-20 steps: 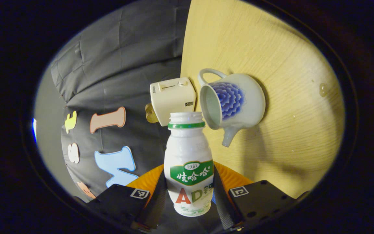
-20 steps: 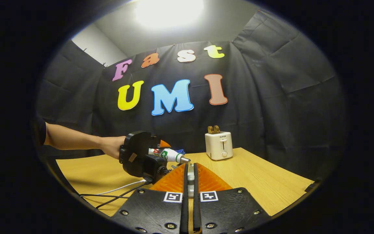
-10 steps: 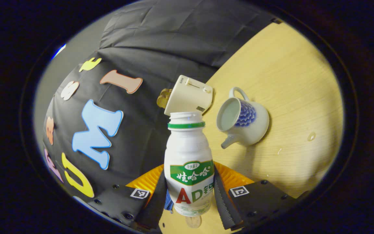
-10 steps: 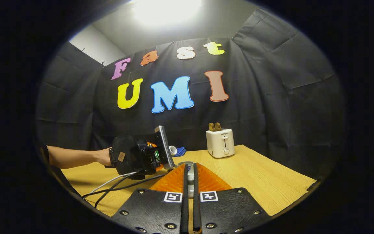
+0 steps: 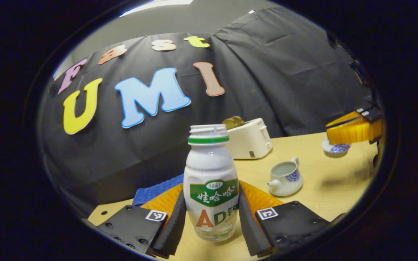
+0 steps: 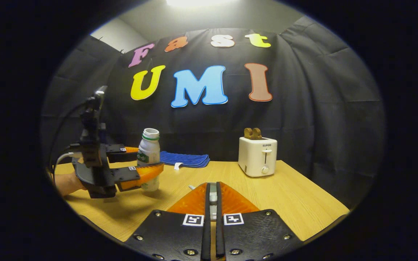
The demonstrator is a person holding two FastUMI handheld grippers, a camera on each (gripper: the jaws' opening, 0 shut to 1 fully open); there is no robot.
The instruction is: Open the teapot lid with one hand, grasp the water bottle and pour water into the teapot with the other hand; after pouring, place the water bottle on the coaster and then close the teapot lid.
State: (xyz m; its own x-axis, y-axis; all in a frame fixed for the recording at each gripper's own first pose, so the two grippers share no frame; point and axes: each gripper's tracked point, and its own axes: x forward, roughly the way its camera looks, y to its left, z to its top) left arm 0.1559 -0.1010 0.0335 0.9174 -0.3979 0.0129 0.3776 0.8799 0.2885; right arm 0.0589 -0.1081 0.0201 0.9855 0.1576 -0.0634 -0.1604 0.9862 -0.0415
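Bottle (image 5: 211, 181) pinched upright in your left tongs (image 5: 211, 226), lid (image 5: 334, 148) in the right (image 6: 212, 197); miss the coaster and it tips.

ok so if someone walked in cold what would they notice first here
The white water bottle, cap off and upright between the left gripper's fingers, dominates the left gripper view. Behind it on the wooden table stands the open teapot, with a cream toaster near the back edge. At that view's right edge, the right gripper holds the teapot lid in the air.
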